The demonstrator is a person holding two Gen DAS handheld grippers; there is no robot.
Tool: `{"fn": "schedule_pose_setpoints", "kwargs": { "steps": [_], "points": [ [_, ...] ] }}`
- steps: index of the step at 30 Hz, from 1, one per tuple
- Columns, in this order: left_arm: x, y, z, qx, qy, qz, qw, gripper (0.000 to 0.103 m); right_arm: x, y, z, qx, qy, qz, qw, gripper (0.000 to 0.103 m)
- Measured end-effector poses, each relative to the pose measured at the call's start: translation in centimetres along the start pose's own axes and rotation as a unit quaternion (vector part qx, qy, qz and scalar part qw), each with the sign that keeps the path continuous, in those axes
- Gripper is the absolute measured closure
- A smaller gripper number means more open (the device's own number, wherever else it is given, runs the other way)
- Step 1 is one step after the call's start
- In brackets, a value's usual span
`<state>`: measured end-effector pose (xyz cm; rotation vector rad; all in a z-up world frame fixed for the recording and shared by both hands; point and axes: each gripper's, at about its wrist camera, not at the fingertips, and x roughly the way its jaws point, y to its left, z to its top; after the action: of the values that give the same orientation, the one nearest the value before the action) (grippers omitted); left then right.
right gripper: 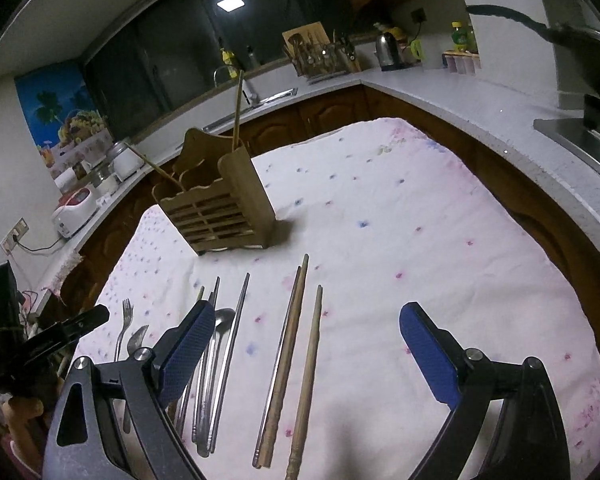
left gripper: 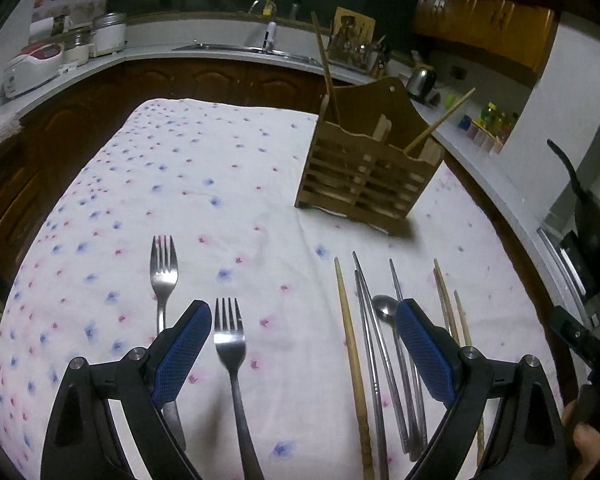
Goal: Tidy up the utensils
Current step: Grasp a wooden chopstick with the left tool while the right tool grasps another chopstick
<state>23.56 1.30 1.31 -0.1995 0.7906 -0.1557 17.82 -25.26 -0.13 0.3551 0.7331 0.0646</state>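
Both tools, left (left gripper: pixel 304 320) and right (right gripper: pixel 307 320), spread wide above utensils; no legible writing

A grey L-shaped counter (right gripper: pixel 440 100) over brown wooden cabinets (left gripper: pixel 204 80), dark window (right gripper: pixel 160 52) reflecting a square ceiling light (right gripper: pixel 230 3), fruit poster (right gripper: pixel 64 120).

On the tablecloth (left gripper: pixel 228 184), two forks (left gripper: pixel 229 344) lie side by side at the left; right of them lie chopsticks (left gripper: pixel 354 360) and a spoon (left gripper: pixel 385 307). Behind these stands the wooden utensil holder (left gripper: pixel 364 176), a chopstick in each compartment
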Motion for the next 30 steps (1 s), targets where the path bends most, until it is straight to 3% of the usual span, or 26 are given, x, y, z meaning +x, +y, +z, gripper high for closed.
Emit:
{"fn": "schedule_pose_setpoints", "kwargs": {
  "steps": [5, 10, 15, 25, 30],
  "points": [
    [1.9, -0.9, 0.2, 0.02, 0.022, 0.011, 0.9995, 0.012, 1.3, 0.1, 0.1, -0.003, 0.012, 0.003, 1.0, 0.011],
    [4.4, -1.5, 0.8, 0.028, 0.05, 0.011, 0.9983, 0.029, 3.8, 0.3, 0.7, -0.005, 0.047, 0.008, 0.999, 0.057],
    [7.0, -2.2, 1.4, 0.042, 0.072, 0.014, 0.9964, 0.035, 7.0, 0.9, 0.9, -0.016, 0.082, 0.013, 0.996, 0.075],
    [12.5, -3.0, 2.2, 0.062, 0.12, 0.022, 0.9905, 0.044, 12.6, 1.6, 0.8, -0.048, 0.15, -0.01, 0.987, 0.089],
    [14.4, -3.6, 2.3, 0.074, 0.135, 0.026, 0.9877, 0.049, 13.4, 1.2, 0.7, -0.05, 0.163, -0.011, 0.985, 0.091]
  ]
}}
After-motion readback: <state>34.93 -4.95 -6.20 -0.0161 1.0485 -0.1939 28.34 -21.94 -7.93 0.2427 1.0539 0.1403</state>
